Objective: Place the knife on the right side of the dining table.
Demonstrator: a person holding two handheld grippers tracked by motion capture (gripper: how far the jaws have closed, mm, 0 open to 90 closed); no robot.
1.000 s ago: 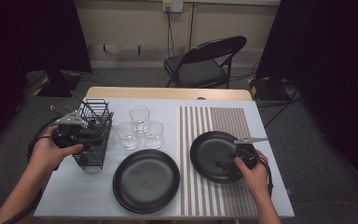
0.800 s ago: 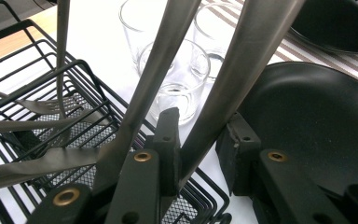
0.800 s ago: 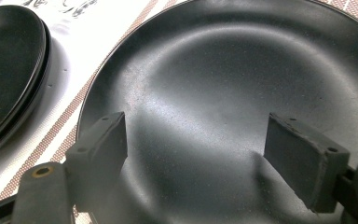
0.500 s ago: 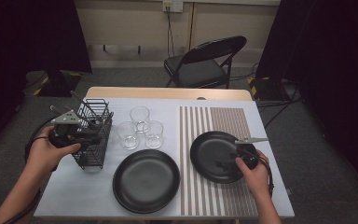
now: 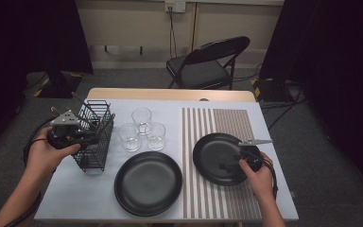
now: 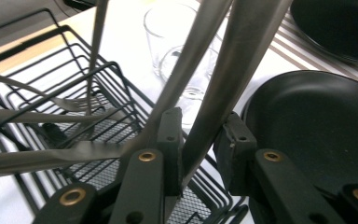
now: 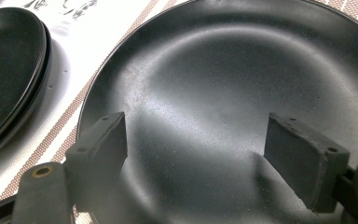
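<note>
A: What sits between the jaws of the left gripper (image 6: 198, 154)?

B: A steel utensil handle (image 6: 233, 79). The jaws have just been closing on it and now look pressed to it, inside the wire caddy (image 5: 94, 135) at the table's nine o'clock.

A: And the right gripper (image 7: 205, 154)?

B: Jaws wide, holding nothing, hovering over the black plate (image 7: 242, 79) on the striped mat (image 5: 217, 123) at four o'clock.

A: Progress?

B: Early, I'd judge: the utensil hasn't left the caddy, and both plates lie bare.

Beyond your desk (image 5: 170, 94) you see a black folding chair (image 5: 207, 64) on grey carpet (image 5: 137, 78); behind it a beige wall (image 5: 132, 23) with a socket (image 5: 175, 5); dark curtains (image 5: 33, 33) hang either side.
</note>
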